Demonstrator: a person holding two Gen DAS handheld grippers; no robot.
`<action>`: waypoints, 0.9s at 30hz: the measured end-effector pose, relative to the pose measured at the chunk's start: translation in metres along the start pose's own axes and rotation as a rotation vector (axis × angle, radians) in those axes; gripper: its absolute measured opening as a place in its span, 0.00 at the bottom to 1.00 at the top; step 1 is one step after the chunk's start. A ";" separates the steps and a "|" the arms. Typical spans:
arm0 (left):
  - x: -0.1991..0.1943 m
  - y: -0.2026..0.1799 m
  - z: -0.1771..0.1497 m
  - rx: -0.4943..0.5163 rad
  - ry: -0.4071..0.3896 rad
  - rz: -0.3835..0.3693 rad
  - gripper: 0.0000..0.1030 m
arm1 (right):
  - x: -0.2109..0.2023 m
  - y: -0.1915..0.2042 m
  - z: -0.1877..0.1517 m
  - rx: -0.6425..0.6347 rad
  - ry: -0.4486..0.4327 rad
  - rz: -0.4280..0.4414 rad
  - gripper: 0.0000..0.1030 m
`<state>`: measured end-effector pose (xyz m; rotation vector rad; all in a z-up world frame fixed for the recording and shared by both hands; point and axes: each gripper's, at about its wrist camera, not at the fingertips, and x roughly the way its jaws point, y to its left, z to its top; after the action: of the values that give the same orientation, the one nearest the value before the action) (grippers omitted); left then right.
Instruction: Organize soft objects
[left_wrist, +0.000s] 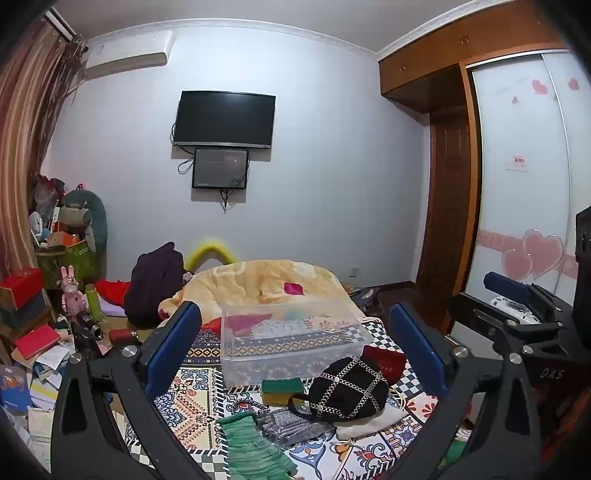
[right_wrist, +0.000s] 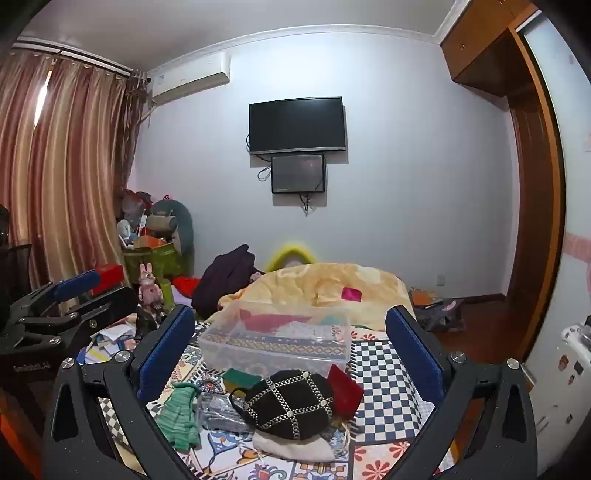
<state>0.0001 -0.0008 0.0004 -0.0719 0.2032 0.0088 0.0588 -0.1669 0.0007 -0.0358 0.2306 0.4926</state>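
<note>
A clear plastic box (left_wrist: 291, 343) (right_wrist: 277, 339) sits on the patterned bed cover, with some coloured cloth inside. In front of it lie a black hat with silver chains (left_wrist: 347, 391) (right_wrist: 291, 402), a dark red cloth (left_wrist: 384, 362) (right_wrist: 345, 391), a green-yellow sponge (left_wrist: 282, 391) (right_wrist: 236, 378), a green knitted glove (left_wrist: 251, 446) (right_wrist: 179, 413), a grey sparkly piece (left_wrist: 291, 424) (right_wrist: 218, 410) and a white cloth (left_wrist: 369, 421) (right_wrist: 291, 445). My left gripper (left_wrist: 295, 332) is open and empty above the pile. My right gripper (right_wrist: 291, 336) is open and empty too.
A yellow blanket (left_wrist: 266, 284) (right_wrist: 332, 284) lies heaped behind the box, a dark garment (left_wrist: 155, 280) to its left. Cluttered books and boxes (left_wrist: 33, 332) fill the left side. A wardrobe (left_wrist: 517, 184) stands at the right. The right gripper shows in the left wrist view (left_wrist: 517, 314).
</note>
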 end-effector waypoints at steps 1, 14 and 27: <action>0.000 0.000 0.000 0.002 -0.003 0.000 1.00 | 0.000 0.000 0.000 0.001 -0.001 0.003 1.00; 0.000 -0.002 -0.002 0.004 -0.013 -0.011 1.00 | -0.008 0.002 0.007 0.008 -0.013 -0.002 1.00; -0.003 -0.005 -0.001 0.013 -0.023 -0.004 1.00 | -0.007 0.002 0.007 0.020 -0.020 0.007 1.00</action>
<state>-0.0029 -0.0061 0.0000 -0.0595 0.1802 0.0045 0.0536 -0.1680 0.0087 -0.0103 0.2164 0.4970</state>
